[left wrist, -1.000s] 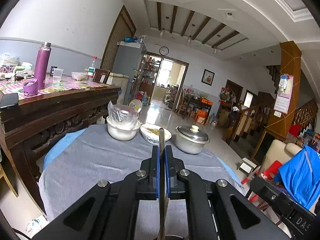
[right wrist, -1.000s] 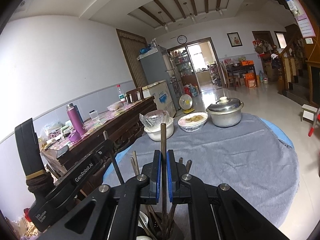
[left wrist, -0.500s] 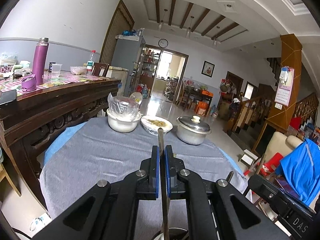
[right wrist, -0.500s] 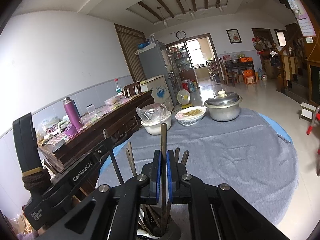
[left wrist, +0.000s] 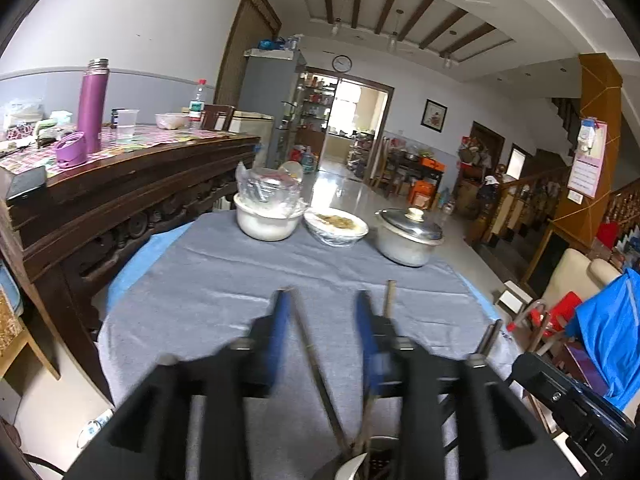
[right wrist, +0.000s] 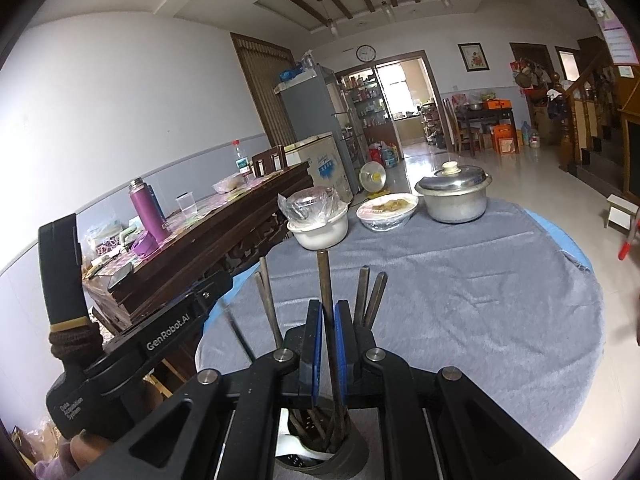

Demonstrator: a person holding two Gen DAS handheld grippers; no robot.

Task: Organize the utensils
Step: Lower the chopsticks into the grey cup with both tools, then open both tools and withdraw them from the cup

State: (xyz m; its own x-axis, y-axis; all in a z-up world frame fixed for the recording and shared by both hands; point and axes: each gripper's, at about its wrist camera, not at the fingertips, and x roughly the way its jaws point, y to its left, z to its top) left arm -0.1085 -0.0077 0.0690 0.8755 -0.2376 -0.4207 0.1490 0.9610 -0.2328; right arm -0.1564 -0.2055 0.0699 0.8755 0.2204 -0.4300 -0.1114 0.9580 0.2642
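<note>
Left wrist view: your left gripper (left wrist: 320,320) is spread wide, a released chopstick (left wrist: 316,364) leaning loose between its fingers into the holder (left wrist: 356,468) below. Right wrist view alone shows your right gripper (right wrist: 324,320) clenched on another chopstick (right wrist: 325,280) above that holder, several already inside; this one is left.

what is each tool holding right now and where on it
The right tool grips a dark wooden chopstick on its upper shaft, below the top end. The left tool is open, holding nothing.
</note>
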